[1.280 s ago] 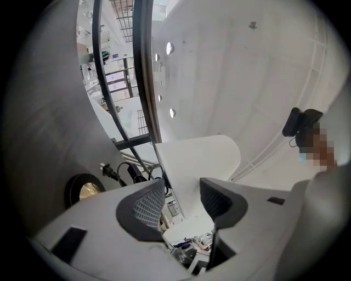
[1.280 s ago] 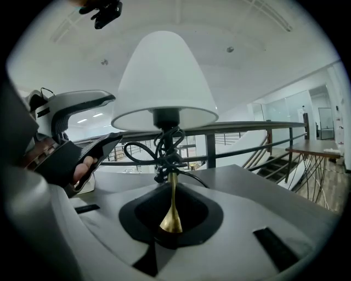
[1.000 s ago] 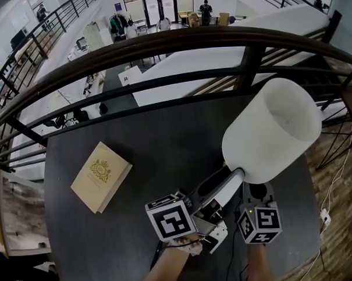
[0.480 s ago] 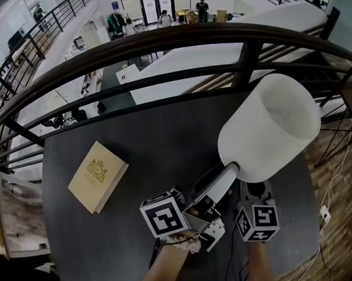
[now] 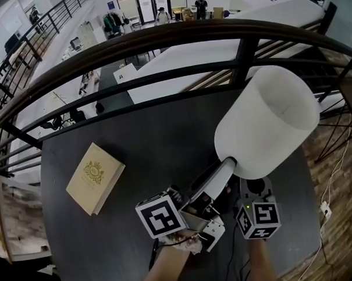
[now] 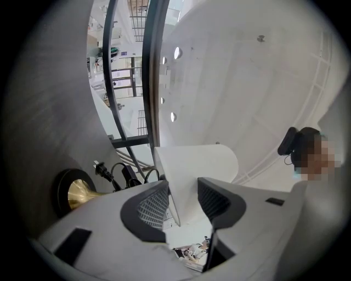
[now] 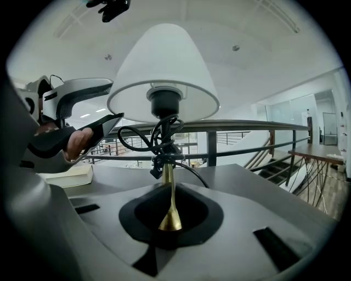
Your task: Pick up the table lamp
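Observation:
The table lamp has a white shade (image 5: 262, 124) on a thin brass stem (image 7: 167, 184), with a black cord (image 7: 143, 137) coiled under the socket. It stands tilted at the right of the dark table (image 5: 141, 138). My right gripper (image 5: 255, 190) sits under the shade, shut on the stem near its flared foot (image 7: 170, 219). My left gripper (image 5: 226, 167) reaches up to the shade's lower rim (image 6: 174, 208). The rim lies between its closing jaws, and a gap shows beside the right pad (image 6: 215, 200). The shade (image 6: 203, 164) fills that view.
A tan book (image 5: 95, 177) lies on the table's left part. A dark metal railing (image 5: 160, 44) runs along the table's far edge, with an open hall far below. A black plug (image 6: 101, 167) hangs by the lamp's black base (image 6: 61, 189). The brick floor (image 5: 335, 176) shows at right.
Both grippers and the lamp keep their places. Only the head view has drifted a little, so everything sits slightly lower left in the picture.

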{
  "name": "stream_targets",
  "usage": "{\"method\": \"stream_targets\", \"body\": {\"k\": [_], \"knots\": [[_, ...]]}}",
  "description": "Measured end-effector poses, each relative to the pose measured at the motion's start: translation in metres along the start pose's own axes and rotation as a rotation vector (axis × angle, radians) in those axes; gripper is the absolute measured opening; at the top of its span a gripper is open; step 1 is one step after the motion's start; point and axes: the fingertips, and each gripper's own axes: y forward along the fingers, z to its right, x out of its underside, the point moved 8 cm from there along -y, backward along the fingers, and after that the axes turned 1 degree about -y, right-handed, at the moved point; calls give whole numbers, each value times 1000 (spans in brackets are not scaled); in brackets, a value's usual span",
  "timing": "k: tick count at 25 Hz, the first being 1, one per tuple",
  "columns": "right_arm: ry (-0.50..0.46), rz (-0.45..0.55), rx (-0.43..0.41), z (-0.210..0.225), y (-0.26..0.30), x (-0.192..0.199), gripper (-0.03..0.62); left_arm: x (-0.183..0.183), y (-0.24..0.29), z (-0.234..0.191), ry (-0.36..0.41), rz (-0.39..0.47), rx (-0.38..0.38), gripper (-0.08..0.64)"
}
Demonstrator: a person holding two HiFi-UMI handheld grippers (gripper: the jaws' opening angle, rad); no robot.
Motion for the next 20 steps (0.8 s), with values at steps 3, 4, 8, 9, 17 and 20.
{"method": "stream_targets", "body": {"k": [3, 4, 8, 9, 17, 20], "knots": [[7, -4, -26, -3, 2, 0, 44, -1, 2, 0, -10, 10, -2, 181], [12, -5, -35, -3, 3, 0, 44, -2, 3, 1, -11, 13, -4, 179], [18, -13, -79, -5, 4, 0, 49, -3, 8, 2, -13, 21, -14, 176], [16, -16, -87, -5, 5, 0, 70, -3, 9, 2, -14, 25, -15, 175], [30, -41, -98, 2, 16, 0, 156, -7, 18, 2, -12, 47, -17, 170], [50, -50, -106, 4, 23, -1, 156, -11, 21, 1, -22, 62, -21, 169]]}}
